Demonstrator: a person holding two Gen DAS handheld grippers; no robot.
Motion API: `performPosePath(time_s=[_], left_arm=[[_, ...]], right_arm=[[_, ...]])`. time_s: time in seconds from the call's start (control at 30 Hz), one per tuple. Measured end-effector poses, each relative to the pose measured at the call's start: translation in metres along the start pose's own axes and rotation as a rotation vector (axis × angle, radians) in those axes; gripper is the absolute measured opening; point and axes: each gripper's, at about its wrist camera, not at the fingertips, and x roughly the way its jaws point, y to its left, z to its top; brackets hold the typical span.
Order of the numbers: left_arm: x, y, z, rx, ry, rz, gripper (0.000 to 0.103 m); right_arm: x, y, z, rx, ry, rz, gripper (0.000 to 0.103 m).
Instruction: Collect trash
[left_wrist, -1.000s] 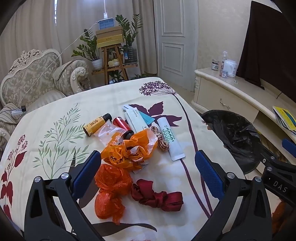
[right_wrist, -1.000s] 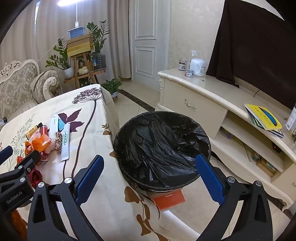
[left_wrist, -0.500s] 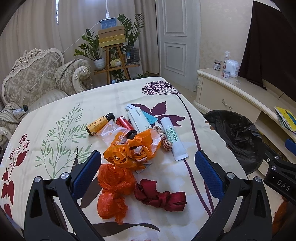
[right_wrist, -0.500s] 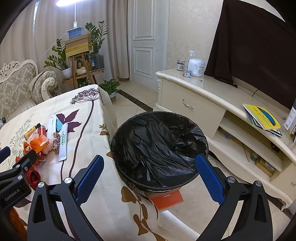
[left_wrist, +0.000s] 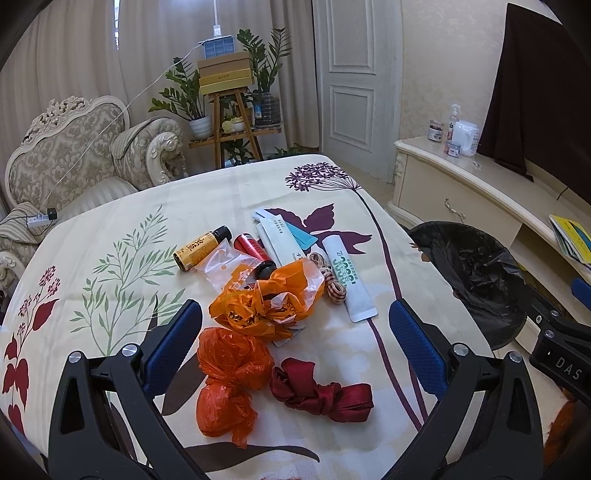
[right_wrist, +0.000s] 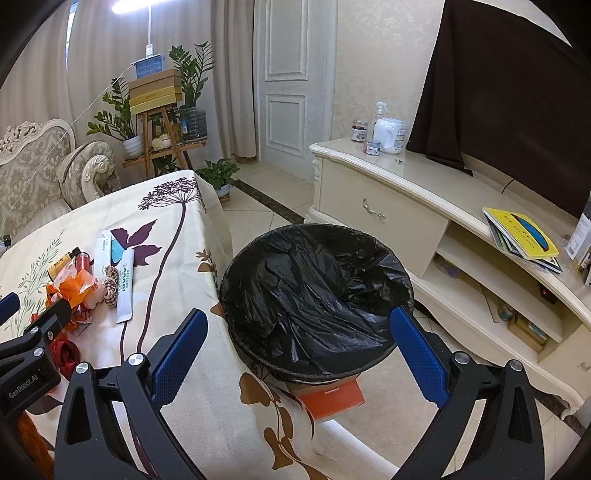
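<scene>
A cluster of bags (left_wrist: 266, 306), bottles (left_wrist: 201, 248), packets (left_wrist: 347, 282) and a ribbon (left_wrist: 321, 392) lies on the tabletop (left_wrist: 110, 229). The bin (right_wrist: 314, 295) stands on the floor, just beside the tabletop's right edge.

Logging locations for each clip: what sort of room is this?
Most likely a home living room: an ornate upholstered sofa, a low TV-style cabinet, and potted plants on a wooden stand beside a tablecloth-covered table.

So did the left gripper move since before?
Yes. The left gripper backed off slightly: the dark red ribbon sits higher between its jaws.
</scene>
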Motion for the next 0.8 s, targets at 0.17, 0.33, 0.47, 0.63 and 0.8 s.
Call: performPosePath(time_s=[0.17, 0.33, 0.47, 0.63, 0.8], left_arm=[[-0.0009, 0.0017, 0.0016, -0.003, -0.001, 0.002, 0.099], [-0.0011, 0.0015, 0.0014, -0.003, -0.002, 0.001, 0.099], [-0.0011, 0.0016, 0.0014, -0.004, -0.002, 0.001, 0.099], [-0.0013, 0.0023, 0.0020, -0.004, -0.002, 0.002, 0.099], [-0.0012, 0.0027, 0.0018, -0.004, -0.002, 0.001, 0.099]], right_arm=[[-0.0001, 0.0007, -0.0006, -0.001, -0.001, 0.001, 0.097], [-0.0010, 0.0003, 0.0003, -0.001, -0.001, 0.000, 0.097], [-0.0012, -0.0002, 0.0005, -0.002, -0.002, 0.000, 0.097], [-0.0011, 0.0009, 0.0000, -0.003, -0.003, -0.001, 0.097], [-0.0012, 0.0011, 0.0005, -0.003, 0.000, -0.001, 0.097]])
